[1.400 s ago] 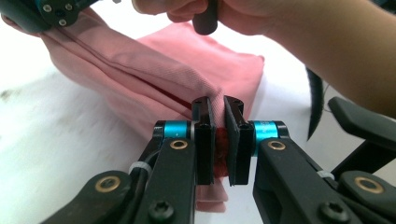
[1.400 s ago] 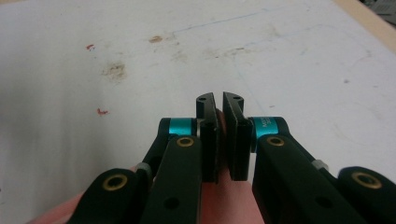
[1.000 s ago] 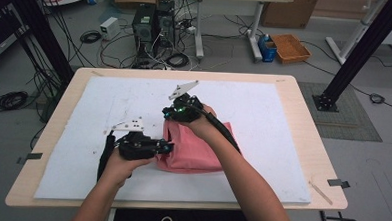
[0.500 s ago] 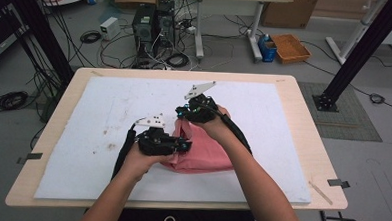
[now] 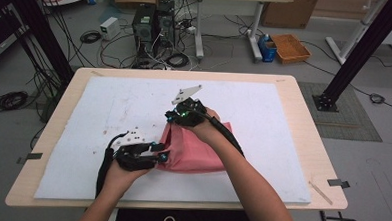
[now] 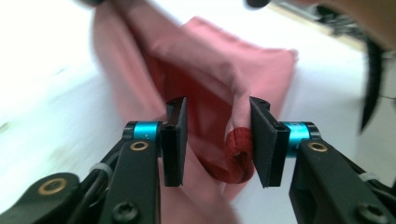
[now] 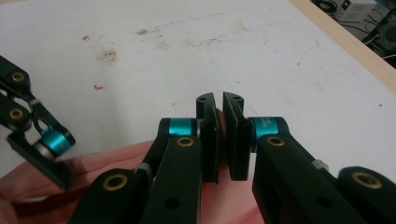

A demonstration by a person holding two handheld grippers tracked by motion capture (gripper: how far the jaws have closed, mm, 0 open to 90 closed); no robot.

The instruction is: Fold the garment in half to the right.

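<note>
My right tool [image 7: 220, 140] pinches the pink cloth [image 5: 197, 150]; my left tool [image 6: 215, 140], open at eight o'clock, should close squarely on the hem.

pink-red cloth [image 5: 197, 150], darker red knit hem | white mat [image 5: 264, 113], small brown and red stains | light wood table [image 5: 303, 120] edge | left gripper [image 6: 215, 140] black, blue collars, brass screws | right gripper [image 7: 221, 140] black, blue collars, brass screws
</note>
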